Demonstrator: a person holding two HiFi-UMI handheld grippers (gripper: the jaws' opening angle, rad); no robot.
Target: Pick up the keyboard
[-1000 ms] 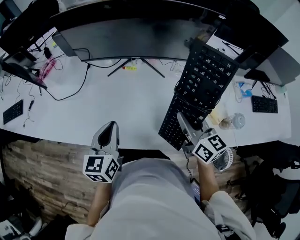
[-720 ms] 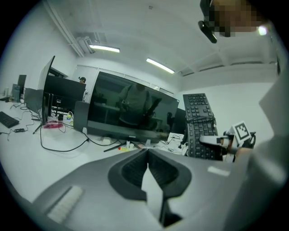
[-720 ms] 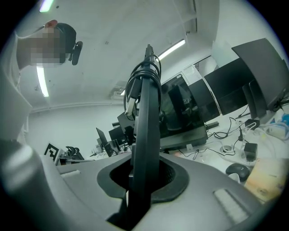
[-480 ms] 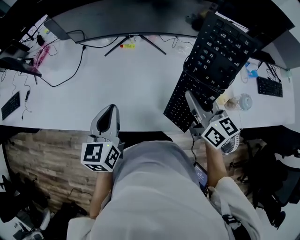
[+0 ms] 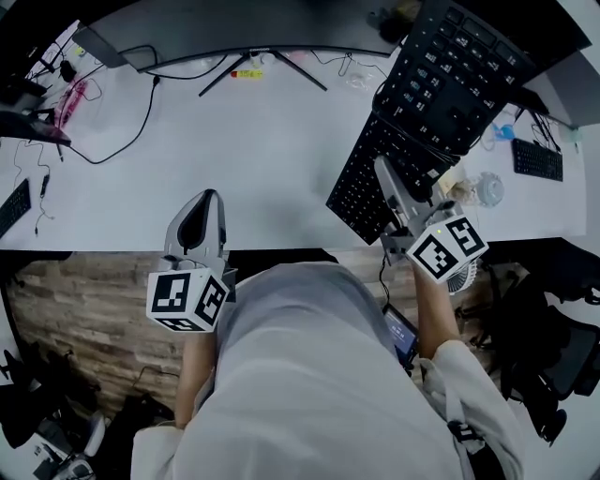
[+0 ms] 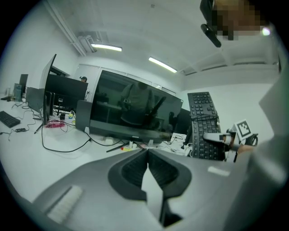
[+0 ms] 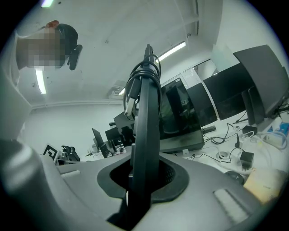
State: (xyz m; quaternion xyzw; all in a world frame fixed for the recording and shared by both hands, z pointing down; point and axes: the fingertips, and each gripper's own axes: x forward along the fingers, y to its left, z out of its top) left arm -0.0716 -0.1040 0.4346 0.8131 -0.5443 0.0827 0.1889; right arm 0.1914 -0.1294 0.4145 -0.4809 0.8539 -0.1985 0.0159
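The right gripper (image 5: 392,187) clamps the near edge of the black keyboard (image 5: 441,89), its jaws part-way apart with the board's thin edge pinched between them; the right gripper view shows the keyboard (image 7: 146,117) rising edge-on straight out of the jaws. The board is held off the white desk (image 5: 272,150) at the right side, near end low, far end tilted up and away from the person. A black cable (image 7: 142,76) is looped around its upper part.

To the left, the left gripper (image 5: 204,208) hangs over the desk's near edge, well apart from the keyboard. In the left gripper view its jaws are pressed together with nothing between them. That view also catches the raised keyboard (image 6: 203,124) and the right gripper (image 6: 216,139) at its lower end, off to the right.

Beyond both tools, a wide dark monitor (image 5: 187,28) stands on splayed legs at the back of the desk, with loose wires trailing across the surface to its left.
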